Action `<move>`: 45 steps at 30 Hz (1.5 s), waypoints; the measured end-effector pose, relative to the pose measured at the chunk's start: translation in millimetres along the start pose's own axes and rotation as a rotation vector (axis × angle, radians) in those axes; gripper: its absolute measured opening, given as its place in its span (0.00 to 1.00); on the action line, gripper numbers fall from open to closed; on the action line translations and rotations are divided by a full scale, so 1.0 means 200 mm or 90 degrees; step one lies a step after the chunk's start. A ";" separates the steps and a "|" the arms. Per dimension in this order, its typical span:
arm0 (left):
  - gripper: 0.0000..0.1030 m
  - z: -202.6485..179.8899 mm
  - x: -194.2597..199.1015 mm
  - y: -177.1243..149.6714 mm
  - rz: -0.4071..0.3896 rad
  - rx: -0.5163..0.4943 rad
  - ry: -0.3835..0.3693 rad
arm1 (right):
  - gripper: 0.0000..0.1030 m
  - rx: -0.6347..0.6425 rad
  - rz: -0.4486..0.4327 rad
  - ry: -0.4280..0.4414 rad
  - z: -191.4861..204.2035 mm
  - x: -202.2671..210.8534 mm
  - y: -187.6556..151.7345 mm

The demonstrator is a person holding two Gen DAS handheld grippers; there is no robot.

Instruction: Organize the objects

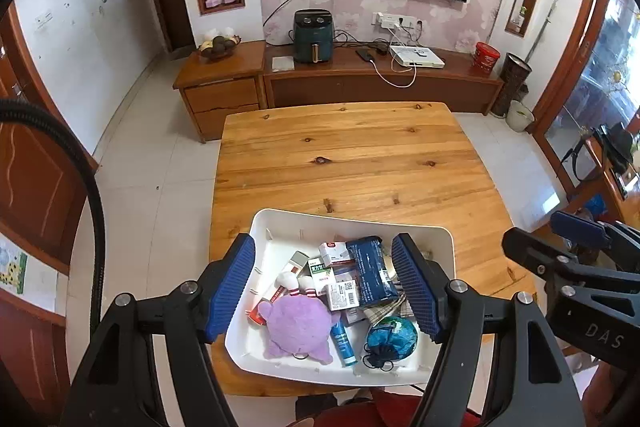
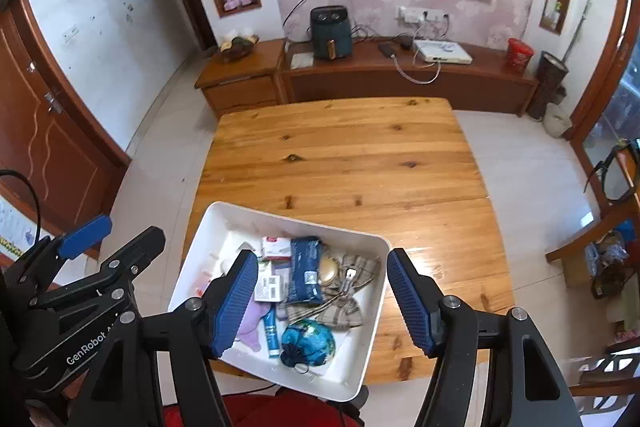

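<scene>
Two grippers hung open and empty above a crowded white tray [image 1: 280, 223] at the table's [image 1: 340, 155] near edge.

Left gripper [image 1: 324, 287] and right gripper [image 2: 320, 299] held nothing, jaws spread over a purple plush toy [image 1: 296, 327], small boxes [image 1: 336, 255], a navy pouch [image 1: 370, 271], a blue tube [image 1: 343, 341] and a checked bow [image 2: 348, 291]. Because the items overlapped, a careless grab risked snagging a neighbour or nudging the overhanging tray off the edge.
</scene>
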State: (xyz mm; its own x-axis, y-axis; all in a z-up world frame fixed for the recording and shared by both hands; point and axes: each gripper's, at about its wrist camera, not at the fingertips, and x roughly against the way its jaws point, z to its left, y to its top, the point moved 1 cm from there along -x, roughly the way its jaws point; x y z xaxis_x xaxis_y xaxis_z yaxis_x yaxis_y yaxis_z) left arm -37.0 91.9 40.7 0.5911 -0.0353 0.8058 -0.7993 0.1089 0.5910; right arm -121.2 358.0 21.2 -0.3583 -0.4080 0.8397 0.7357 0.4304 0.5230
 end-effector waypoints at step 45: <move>0.72 -0.03 0.04 -0.13 0.046 0.035 0.047 | 0.66 -0.004 -0.006 -0.035 -0.02 0.00 -0.07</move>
State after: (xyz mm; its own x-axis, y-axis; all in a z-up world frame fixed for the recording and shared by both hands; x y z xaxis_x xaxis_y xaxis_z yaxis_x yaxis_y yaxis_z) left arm -10.7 95.7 30.5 0.5367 0.0449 0.8426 -0.8435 0.0542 0.5344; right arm -130.1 348.4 13.8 -0.3962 -0.3673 0.8415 0.7356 0.4215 0.5304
